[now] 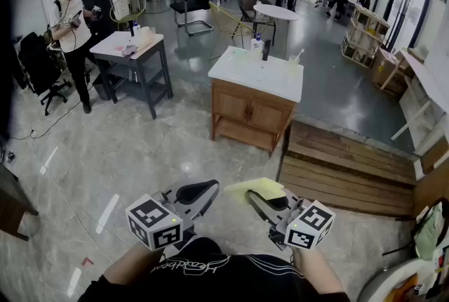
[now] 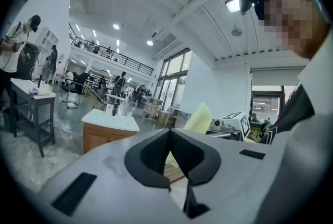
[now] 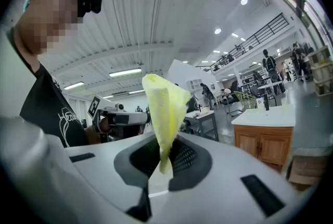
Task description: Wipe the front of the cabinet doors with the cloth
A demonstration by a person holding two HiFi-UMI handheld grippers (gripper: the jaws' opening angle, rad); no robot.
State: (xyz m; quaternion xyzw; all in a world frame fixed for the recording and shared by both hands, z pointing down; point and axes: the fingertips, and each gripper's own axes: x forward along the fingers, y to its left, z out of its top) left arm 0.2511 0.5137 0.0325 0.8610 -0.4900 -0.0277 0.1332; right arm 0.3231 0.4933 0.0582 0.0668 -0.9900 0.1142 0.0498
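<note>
Right tool (image 1: 254, 198) is clenched on the cloth (image 1: 264, 187). In the right gripper view its jaws pinch the lower tip of the yellow cloth (image 3: 164, 108), which stands up from them in a crumpled, folded cone. Left tool (image 1: 208, 189) is clenched as well, with nothing in it. In the left gripper view its pads (image 2: 151, 152) meet at the far tips, and the narrow gap nearer the camera shows only cloth and planks beyond.

Both tools are held low and near, side by side and just apart, each with its marker cube (image 1: 154, 222) toward the person. In the head view the cloth lies over the right tool's tips, just right of the left tool's, and touches only the right tool. From the left gripper view the cloth (image 2: 199, 117) rises just right of the left jaws, in front of the right tool's cube.

The cabinet (image 1: 251, 111) stands far ahead, well apart from both tools, across a pale glossy floor (image 1: 126, 153). Its two wooden doors (image 1: 231, 105) are closed and face the near side. Its white surface (image 1: 277, 81) carries a bottle (image 1: 257, 46) and a few items too small to tell.

Right of the cabinet lies a low plank platform (image 1: 344, 167). To the left stands a grey surface (image 1: 112, 48), with a person (image 1: 74, 20) just beside it. Farther off are more people, tables and chairs.
</note>
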